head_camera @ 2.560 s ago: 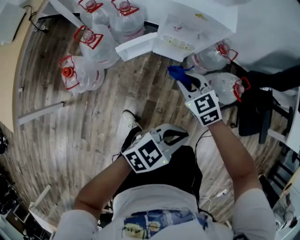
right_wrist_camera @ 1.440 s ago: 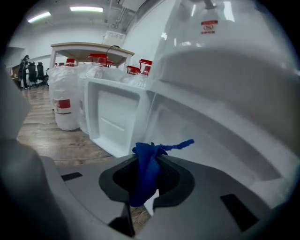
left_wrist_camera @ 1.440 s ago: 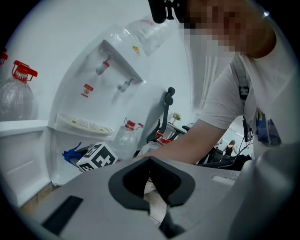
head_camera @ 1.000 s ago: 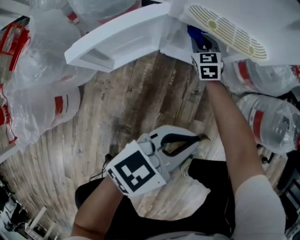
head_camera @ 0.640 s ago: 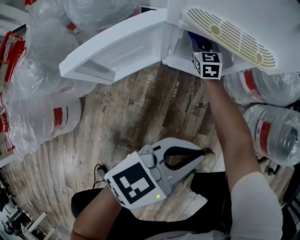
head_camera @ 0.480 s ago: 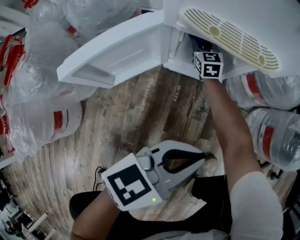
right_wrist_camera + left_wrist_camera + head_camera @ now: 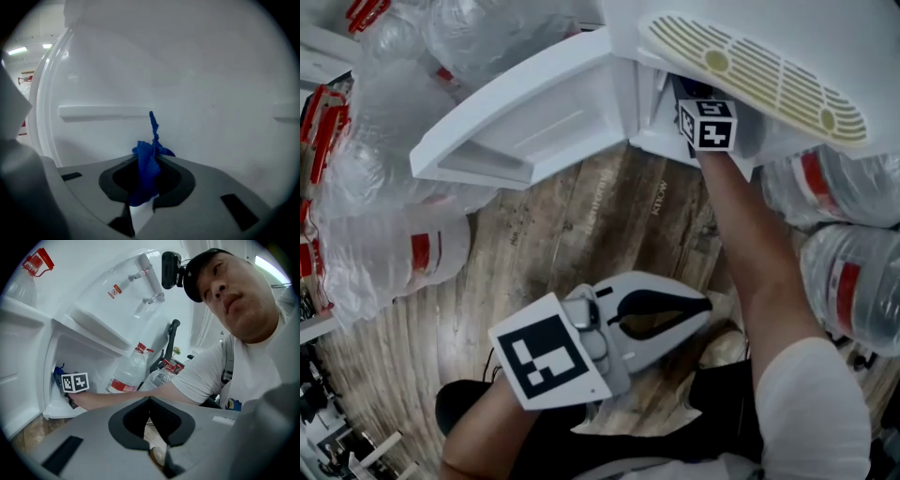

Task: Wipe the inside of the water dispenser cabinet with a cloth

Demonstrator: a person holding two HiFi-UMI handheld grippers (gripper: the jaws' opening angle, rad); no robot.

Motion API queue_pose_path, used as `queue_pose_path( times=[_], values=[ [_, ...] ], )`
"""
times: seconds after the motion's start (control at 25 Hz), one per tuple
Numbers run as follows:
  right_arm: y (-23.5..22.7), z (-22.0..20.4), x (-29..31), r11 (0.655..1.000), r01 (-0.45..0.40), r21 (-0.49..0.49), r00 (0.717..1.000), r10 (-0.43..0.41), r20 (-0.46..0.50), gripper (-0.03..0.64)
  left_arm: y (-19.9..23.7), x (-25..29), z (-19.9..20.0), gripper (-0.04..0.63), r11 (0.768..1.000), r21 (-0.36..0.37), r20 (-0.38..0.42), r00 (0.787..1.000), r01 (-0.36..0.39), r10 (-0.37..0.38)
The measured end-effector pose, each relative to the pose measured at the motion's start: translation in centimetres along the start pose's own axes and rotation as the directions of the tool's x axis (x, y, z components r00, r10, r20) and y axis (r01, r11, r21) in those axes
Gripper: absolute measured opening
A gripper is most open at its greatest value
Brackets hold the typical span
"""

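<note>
Right tongs point(image 7: 151, 163) clamp the blue cloth point(image 7: 143, 151) deep in the cabinet point(image 7: 197, 84), with the cloth near the white wall; contact unclear. Left tongs point(image 7: 150, 399) are closed, empty and outside. Wiping looks barely begun. Next: press the cloth on and sweep.

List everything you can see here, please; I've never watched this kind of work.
cabinet: one, white, open, right gripper inside
door: one, white, swung open leftward
cloth: one, blue, inside the cabinet
water bottles: several, clear with red labels, both sides of the cabinet
floor: wood planks, brown-grey, below everything
left gripper: grey-white, shut, empty, low above the floor
right gripper: grey, shut on the cloth
right arm: one, reaching into the cabinet
</note>
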State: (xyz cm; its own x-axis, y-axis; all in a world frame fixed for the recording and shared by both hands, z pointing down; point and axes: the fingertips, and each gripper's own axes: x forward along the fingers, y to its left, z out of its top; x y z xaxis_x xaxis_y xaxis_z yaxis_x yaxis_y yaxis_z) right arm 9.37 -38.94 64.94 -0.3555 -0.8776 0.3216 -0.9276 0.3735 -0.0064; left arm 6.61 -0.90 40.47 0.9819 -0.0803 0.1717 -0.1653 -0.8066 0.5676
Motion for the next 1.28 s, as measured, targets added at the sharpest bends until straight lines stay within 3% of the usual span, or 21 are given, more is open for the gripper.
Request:
queue_pose_path(
  times=[0.16, 0.36, 0.84, 1.0, 1.28],
  values=[
    [1.5, -0.3, -0.6, 0.999, -0.041, 0.003, 0.999, 0.041, -0.013, 0.071, 0.2, -0.1, 0.3, 0.003, 0.999, -0.034, -0.002, 1.000, 0.019, -0.019],
    [4.0, -1.0, -2.5, 0.995, -0.091, 0.027, 0.995, 0.092, -0.030, 0.071, -0.3, -0.2, 0.2, 0.003, 0.998, -0.010, -0.022, 0.998, 0.057, -0.057],
    [8.0, -1.0, -7.4, 0.983, -0.171, 0.072, 0.984, 0.167, 0.064, 0.071, -0.2, -1.2, 0.3, 0.003, 0.995, 0.016, -0.025, 0.995, 0.094, -0.093],
    [4.3, -0.6, -7.5, 0.984, -0.096, 0.150, 0.990, 0.079, 0.115, 0.069, 0.5, -1.2, 0.1, 0.003, 0.997, 0.005, -0.025, 0.997, 0.072, -0.072],
    [1.4, 4.1, -4.0, 0.993, -0.070, 0.100, 0.979, 0.049, 0.195, 0.071, 1.3, -0.3, -1.3, 0.003, 0.999, 0.003, -0.072, 0.996, 0.047, -0.047]
  ],
)
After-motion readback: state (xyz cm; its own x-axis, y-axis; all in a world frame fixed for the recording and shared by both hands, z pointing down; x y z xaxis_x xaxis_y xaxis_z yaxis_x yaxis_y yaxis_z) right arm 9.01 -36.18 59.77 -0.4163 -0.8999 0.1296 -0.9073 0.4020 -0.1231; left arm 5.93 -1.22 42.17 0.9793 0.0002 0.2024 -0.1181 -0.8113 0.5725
